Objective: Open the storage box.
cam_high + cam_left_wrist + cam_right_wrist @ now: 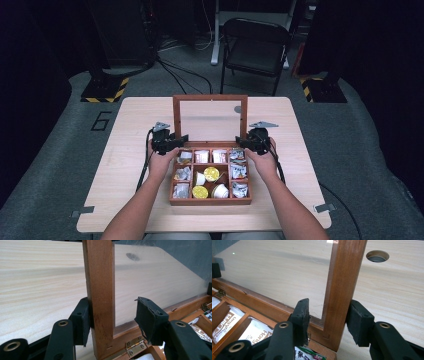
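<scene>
Wooden box [210,201] w/ hinged lid [210,99], set near centre of table. Lid is stood upright at far edge: brown wood frame around clear pane, brass hinges at its base. Box is divided into compartments, filled w/ sachets at left, right and far row, small cups in middle.

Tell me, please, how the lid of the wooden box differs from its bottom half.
The lid stands upright at the back edge, while the bottom half lies flat on the table. The lid is a wooden frame around a clear pane, with the table showing through it; the bottom half is split into compartments that hold packets and cups. Both are the same reddish-brown wood, joined by brass hinges.
</scene>
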A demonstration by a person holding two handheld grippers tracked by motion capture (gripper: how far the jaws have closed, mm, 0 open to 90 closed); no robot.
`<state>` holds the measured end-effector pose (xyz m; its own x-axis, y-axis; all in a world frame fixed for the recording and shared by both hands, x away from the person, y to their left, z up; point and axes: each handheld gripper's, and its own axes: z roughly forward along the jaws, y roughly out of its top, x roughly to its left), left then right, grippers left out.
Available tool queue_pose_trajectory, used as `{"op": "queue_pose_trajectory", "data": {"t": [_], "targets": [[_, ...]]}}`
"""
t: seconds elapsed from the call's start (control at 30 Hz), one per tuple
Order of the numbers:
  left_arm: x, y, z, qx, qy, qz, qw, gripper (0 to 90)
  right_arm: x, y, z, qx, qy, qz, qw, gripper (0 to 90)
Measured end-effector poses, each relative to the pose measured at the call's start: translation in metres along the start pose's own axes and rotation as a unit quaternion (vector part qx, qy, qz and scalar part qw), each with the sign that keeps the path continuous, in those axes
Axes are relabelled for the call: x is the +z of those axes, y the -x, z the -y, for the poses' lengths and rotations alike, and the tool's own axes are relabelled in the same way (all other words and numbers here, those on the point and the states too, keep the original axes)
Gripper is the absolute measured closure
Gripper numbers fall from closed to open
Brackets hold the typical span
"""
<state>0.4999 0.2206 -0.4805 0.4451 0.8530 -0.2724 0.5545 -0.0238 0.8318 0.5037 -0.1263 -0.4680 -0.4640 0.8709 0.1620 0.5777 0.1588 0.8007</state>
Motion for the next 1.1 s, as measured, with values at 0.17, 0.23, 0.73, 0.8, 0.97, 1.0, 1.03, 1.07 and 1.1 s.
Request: {"op": "queue_pose_trajectory", "data": {"t": [0.17, 0.23, 0.73, 0.8, 0.97, 1.0, 1.03, 1.07, 1.1], "targets": [[0.002, -0.002, 0.000, -0.009, -0.003, 0.005, 0.9999, 46.9, 0.002, 0.002, -0.001, 0.009, -0.003, -0.005, 0.9999, 54.8], [0.003, -0.002, 0.000, -0.007, -0.001, 0.004, 1.0000, 46.1, 0.002, 0.002, -0.001, 0.014, -0.005, -0.003, 0.9999, 54.8], [0.008, -0.004, 0.000, -0.022, -0.010, 0.009, 0.9997, 43.2, 0.006, 0.005, -0.001, 0.041, -0.010, -0.007, 0.9991, 53.9], [0.010, -0.003, -0.001, -0.016, -0.017, 0.005, 0.9997, 41.4, 0.006, 0.005, -0.001, 0.045, -0.012, -0.007, 0.9989, 53.7], [0.013, -0.004, -0.001, -0.022, -0.024, 0.005, 0.9995, 38.6, 0.008, 0.006, -0.001, 0.049, -0.015, -0.005, 0.9987, 53.4], [0.013, -0.004, -0.001, -0.024, -0.024, 0.007, 0.9994, 38.6, 0.008, 0.006, -0.001, 0.050, -0.016, -0.006, 0.9986, 53.3], [0.014, -0.005, -0.001, -0.027, -0.024, 0.009, 0.9993, 38.5, 0.008, 0.006, -0.001, 0.050, -0.015, -0.006, 0.9986, 53.2], [0.014, -0.005, -0.001, -0.028, -0.025, 0.009, 0.9992, 38.4, 0.009, 0.006, -0.001, 0.050, -0.015, -0.006, 0.9986, 53.0], [0.015, -0.006, 0.000, -0.030, -0.026, 0.009, 0.9992, 38.3, 0.009, 0.007, -0.001, 0.052, -0.016, -0.006, 0.9985, 52.9]]}}
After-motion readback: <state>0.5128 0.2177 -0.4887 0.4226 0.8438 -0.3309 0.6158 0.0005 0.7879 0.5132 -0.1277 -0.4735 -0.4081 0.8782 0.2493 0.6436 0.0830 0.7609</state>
